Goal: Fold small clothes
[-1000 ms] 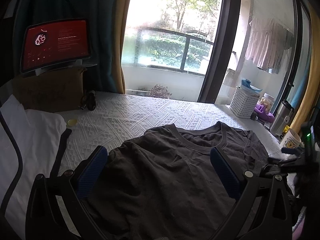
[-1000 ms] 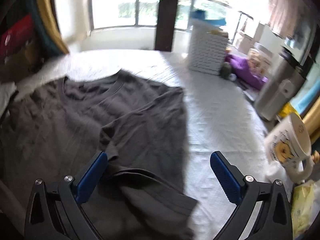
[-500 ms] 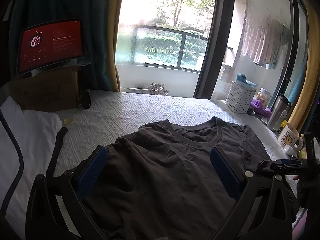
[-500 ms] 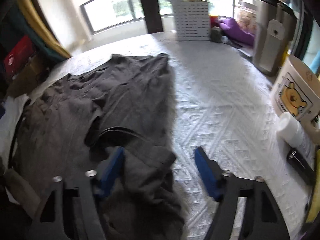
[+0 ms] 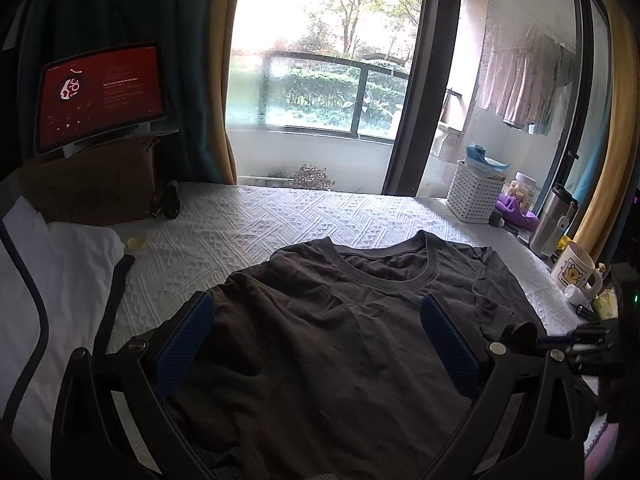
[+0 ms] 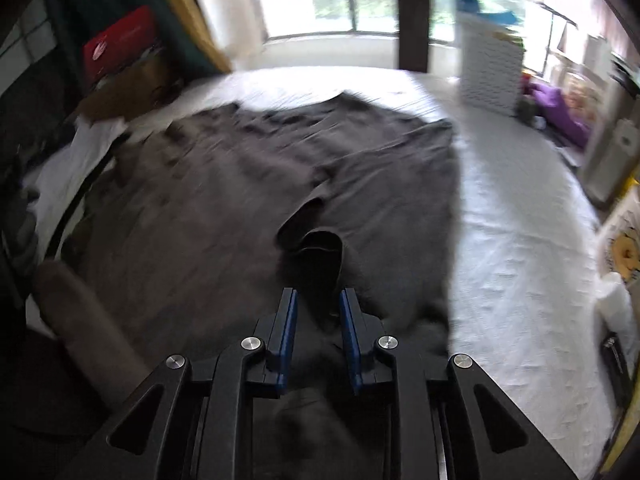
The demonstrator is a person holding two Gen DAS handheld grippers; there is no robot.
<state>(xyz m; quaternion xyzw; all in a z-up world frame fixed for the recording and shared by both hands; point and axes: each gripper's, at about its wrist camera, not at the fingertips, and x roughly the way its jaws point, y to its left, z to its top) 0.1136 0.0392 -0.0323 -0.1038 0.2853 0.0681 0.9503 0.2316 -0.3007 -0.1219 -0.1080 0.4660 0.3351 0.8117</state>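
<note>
One right gripper [image 6: 318, 304] closing, pinching dark T-shirt [image 6: 248, 184]

No legible txt; tablet screen [image 5: 102, 94] lettering too blurry.

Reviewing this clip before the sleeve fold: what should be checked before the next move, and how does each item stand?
1. Right gripper has the sleeve between its fingers: ok; the jaws have just been closing, with fabric bunched in the narrow gap.
2. Grip firm enough to lift: cannot tell; the view is blurred.
3. Left gripper open and free over the t-shirt: ok.
4. T-shirt lying flat: not ok; wrinkles show across the chest.
5. Mug clear of the t-shirt's edge: ok, it stands apart.
</note>
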